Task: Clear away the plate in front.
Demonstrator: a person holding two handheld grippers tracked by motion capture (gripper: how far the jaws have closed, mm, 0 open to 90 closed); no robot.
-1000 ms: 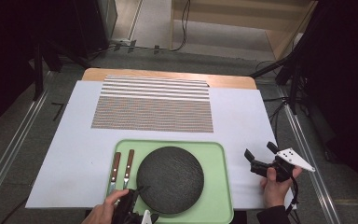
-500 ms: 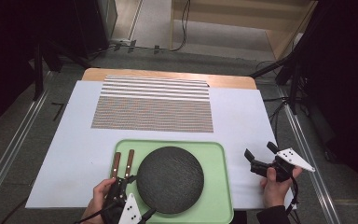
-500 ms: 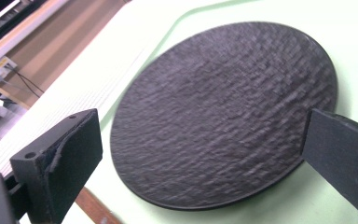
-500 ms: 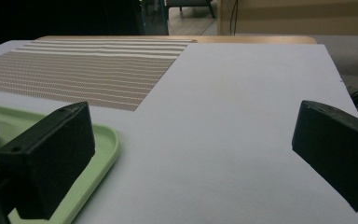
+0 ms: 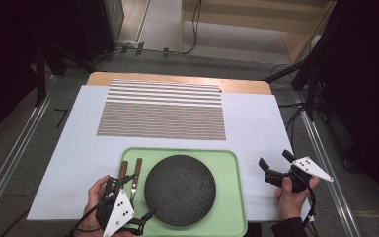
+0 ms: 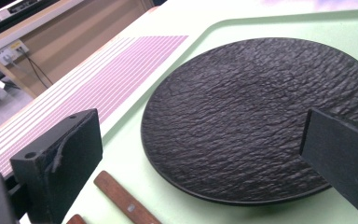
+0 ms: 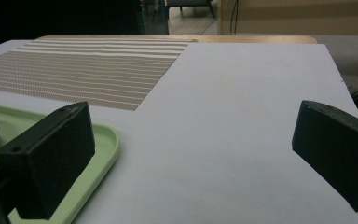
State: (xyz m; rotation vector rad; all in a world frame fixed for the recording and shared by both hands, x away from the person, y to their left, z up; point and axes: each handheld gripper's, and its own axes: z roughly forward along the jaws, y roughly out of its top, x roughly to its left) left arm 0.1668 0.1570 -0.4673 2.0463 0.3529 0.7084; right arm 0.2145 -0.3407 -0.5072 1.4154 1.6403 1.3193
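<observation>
— Near edge of the table (image 5: 69,148)?
— Green tray (image 5: 229,163), centred there on the white sheet (image 5: 256,128). Inside, a round black plate (image 5: 179,189) with a rough, wrinkled surface, toward the tray's right and middle.
— Left of the plate?
— Two utensils with wooden handles (image 5: 130,174), lying side by side along the tray's left edge. Knives or forks, hard to tell; ends hidden under the hand.
— Left gripper (image 5: 128,210)?
— Held low over the tray's near left corner, grey plate on top. Jaws spread wide in the left gripper view, gripping nothing; plate rim between them, one wooden handle (image 6: 126,200) just beside the left jaw.
— Right gripper (image 5: 275,165)?
— Off the tray, above the sheet near the table's right edge, in the right hand (image 5: 291,195). Jaws wide apart too, empty; bare sheet between them, tray corner (image 7: 107,140) at the left.
— Far side?
— Striped woven mat (image 5: 163,111) toward the far edge, well apart from the tray.
</observation>
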